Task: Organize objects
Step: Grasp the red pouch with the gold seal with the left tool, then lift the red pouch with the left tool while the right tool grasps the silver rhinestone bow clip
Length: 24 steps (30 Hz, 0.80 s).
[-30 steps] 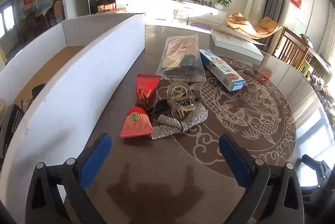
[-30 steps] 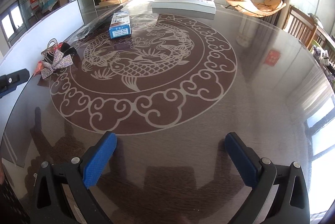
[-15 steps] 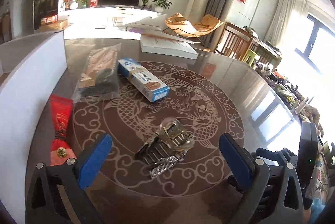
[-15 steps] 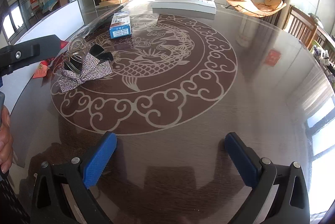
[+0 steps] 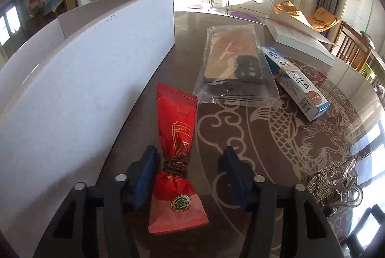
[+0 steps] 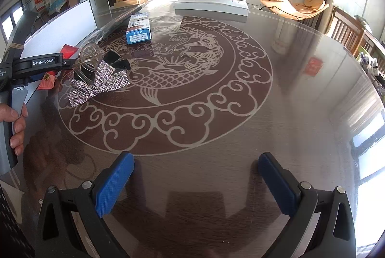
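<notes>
A red tied snack pouch (image 5: 176, 154) lies on the table beside a white box wall (image 5: 79, 89). My left gripper (image 5: 190, 176) is around the pouch's tied neck, jaws partly closed with a gap on the right side. A rhinestone bow hair clip (image 5: 334, 183) lies at the right; it also shows in the right wrist view (image 6: 98, 79). A bagged phone case (image 5: 233, 65) and a blue-white carton (image 5: 296, 82) lie beyond. My right gripper (image 6: 196, 183) is open and empty above the table's front part.
A flat white box (image 6: 211, 5) lies at the table's far side. The left gripper's body (image 6: 31, 65) and a hand show at the right wrist view's left edge. Wooden chairs (image 6: 349, 29) stand to the right of the round table (image 6: 300, 101).
The left gripper swung back left from the bow clip to the red pouch and narrowed its jaws around the pouch's neck. The bow clip stays where it was set down. The right gripper has not moved.
</notes>
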Tool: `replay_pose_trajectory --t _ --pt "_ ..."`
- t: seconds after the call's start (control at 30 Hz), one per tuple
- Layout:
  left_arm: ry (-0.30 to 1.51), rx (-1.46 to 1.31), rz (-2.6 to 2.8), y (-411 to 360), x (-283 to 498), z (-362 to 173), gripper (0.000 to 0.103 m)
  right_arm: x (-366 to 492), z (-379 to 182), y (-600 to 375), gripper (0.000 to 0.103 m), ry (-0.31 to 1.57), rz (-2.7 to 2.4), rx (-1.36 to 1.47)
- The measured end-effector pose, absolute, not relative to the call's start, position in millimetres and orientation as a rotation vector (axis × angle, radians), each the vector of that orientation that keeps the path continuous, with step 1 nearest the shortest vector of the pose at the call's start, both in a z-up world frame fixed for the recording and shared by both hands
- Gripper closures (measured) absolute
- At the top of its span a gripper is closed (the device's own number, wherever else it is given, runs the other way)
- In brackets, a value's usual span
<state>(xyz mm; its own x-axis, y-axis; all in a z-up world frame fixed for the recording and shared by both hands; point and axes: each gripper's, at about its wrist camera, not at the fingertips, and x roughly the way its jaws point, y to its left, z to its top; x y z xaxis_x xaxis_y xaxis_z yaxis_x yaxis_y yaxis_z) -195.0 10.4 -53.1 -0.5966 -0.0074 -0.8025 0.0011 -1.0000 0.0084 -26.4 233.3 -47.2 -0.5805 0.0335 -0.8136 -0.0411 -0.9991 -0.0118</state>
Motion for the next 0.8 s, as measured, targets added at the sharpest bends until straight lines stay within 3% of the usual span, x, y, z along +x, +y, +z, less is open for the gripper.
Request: replay_pose_trajectory --t 0.03,0.33,0.43,0.5,0.7,0.77,0.8 --pt "0.005 1.419 -2.827 7.3 -191.4 -52.9 0.081 -26.4 -47.1 233.3 0.000 0.013 2.756 -1.418" --pt "0.157 1.435 -2.887 -13.7 -94.0 -50.5 0.081 -24.7 -44.6 232.2 0.000 0.034 2.793 -1.410" --pt "0.145 1.438 -2.906 -11.9 -85.0 -51.4 0.081 -21.8 -32.7 225.1 0.000 0.321 2.951 -1.389" --pt "0.130 1.429 -2.913 -8.3 -85.1 -51.6 0.081 -33.5 -27.2 202.5 0.000 0.417 2.985 -1.417" --pt "0.141 1.419 -2.930 -12.9 -79.9 -50.1 0.081 -106.2 -31.5 133.3 0.000 0.317 2.915 -1.419" --pt "0.173 1.423 -2.936 -16.5 -77.8 -49.8 0.081 -118.1 -38.2 130.6 0.005 0.284 2.892 -1.405" --pt "0.190 1.426 -2.938 -18.2 -76.6 -49.7 0.081 -117.7 -36.1 132.0 0.030 0.274 2.904 -1.393"
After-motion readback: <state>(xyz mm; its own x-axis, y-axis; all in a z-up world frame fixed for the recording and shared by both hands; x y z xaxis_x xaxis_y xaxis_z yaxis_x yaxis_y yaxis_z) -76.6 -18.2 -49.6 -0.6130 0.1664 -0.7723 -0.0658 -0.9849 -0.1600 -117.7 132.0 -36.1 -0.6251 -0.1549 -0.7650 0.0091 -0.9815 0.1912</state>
